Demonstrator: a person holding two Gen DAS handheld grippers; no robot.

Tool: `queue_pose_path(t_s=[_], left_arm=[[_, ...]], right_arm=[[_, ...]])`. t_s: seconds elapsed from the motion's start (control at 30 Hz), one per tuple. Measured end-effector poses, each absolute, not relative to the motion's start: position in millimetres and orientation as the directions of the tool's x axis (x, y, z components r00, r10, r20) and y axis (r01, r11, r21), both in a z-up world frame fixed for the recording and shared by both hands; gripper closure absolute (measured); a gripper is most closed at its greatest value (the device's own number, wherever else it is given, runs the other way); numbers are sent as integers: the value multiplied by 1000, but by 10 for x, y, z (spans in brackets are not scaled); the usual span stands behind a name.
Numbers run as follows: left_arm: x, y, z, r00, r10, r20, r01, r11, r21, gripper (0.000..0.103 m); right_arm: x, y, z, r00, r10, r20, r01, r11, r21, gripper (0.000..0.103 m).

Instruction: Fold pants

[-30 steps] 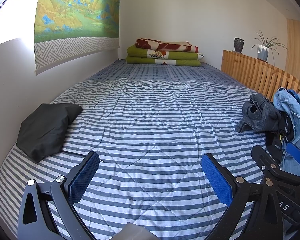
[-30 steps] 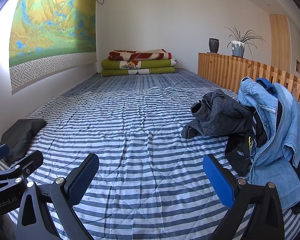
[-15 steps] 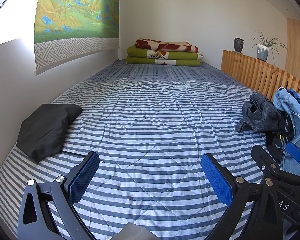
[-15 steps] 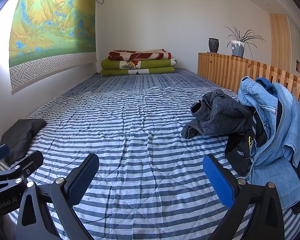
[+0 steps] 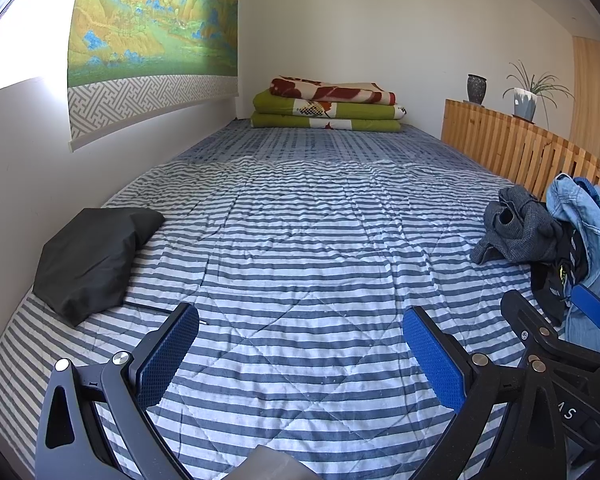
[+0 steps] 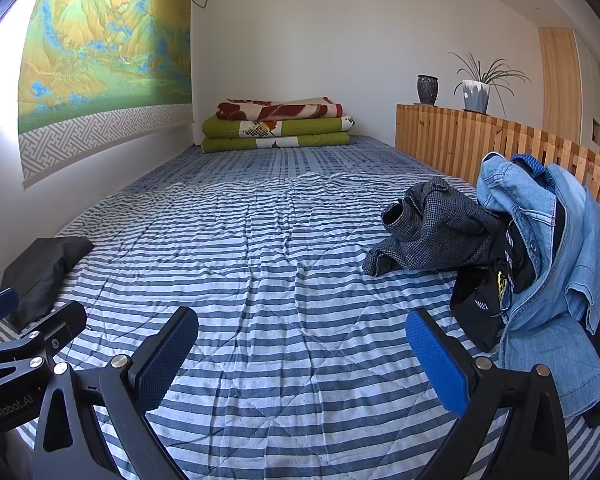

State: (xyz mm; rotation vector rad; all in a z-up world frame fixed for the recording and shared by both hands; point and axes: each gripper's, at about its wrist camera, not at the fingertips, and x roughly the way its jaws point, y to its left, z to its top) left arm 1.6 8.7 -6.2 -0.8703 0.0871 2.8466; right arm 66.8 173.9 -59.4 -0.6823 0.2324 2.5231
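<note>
Honestly, I cannot tell which garment in the heap [image 6: 500,248] on the bed's [image 6: 280,272] right side is the pants; grey tweed, black cloth and draped denim overlap there. My left fingers [image 5: 300,344] and right fingers [image 6: 302,344] gape wide, empty, above the striped quilt. A folded black cloth [image 5: 88,256] lies left.

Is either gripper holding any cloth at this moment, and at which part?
Nothing is held. The left gripper and the right gripper are both open above the striped quilt.
</note>
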Motion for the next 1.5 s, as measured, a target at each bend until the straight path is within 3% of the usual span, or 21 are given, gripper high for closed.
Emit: queue_pose_path(t_s=[0.53,1.07,1.2,1.33,1.5], left_arm=[[-36,112,-135,-796,153,-586,-183,-983,-8,0],[-415,187,-652,-699,149,-699,-210,-978,2,0],[-485,129,-745,-634,221,-741,-233,-968,-89,0],[-512,45,-759,-631,217,-745,-217,-971,-100,0],[-560,-86,-728,-633,214,-744,-189,-975,-120,0]], right_arm=[[632,1763,-639,-730,424,-536,-518,-855,30,1],[455,2234,-1022,-642,356,-679,-557,-825,94,1],[445,2424,-1030,-614,390,-687,-609,-787,98,1],[350,2650,-946,-583,443,-681,-656,-751,73,1],[82,3003,-800,-507,565,-650,-703,-708,-67,1]])
